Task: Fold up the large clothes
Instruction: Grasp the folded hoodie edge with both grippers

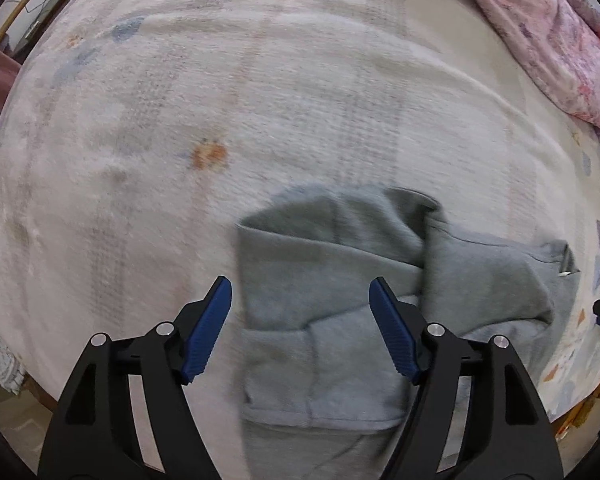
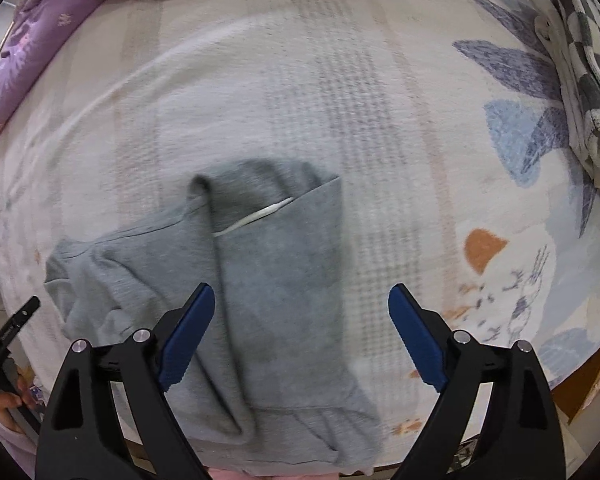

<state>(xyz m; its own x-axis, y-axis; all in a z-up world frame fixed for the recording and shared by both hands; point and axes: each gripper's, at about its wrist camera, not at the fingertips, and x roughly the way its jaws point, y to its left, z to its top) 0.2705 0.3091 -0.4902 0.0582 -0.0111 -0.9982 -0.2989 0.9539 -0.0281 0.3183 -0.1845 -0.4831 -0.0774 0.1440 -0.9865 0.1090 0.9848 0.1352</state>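
On the patterned bedspread (image 1: 180, 100) lies one grey garment (image 1: 320, 280) — two grippers, left (image 1: 300, 330) and right (image 2: 302, 336), gape wide, empty.

The folded grey fleecy cloth garment (image 1: 324, 280) looks soft and matt, lying on a pale, nubbly woven patterned bedspread (image 1: 260, 100). Both grippers have matt black plastic arms, ribbed blue pads (image 2: 416, 336) and shiny metal pins (image 1: 435, 329).
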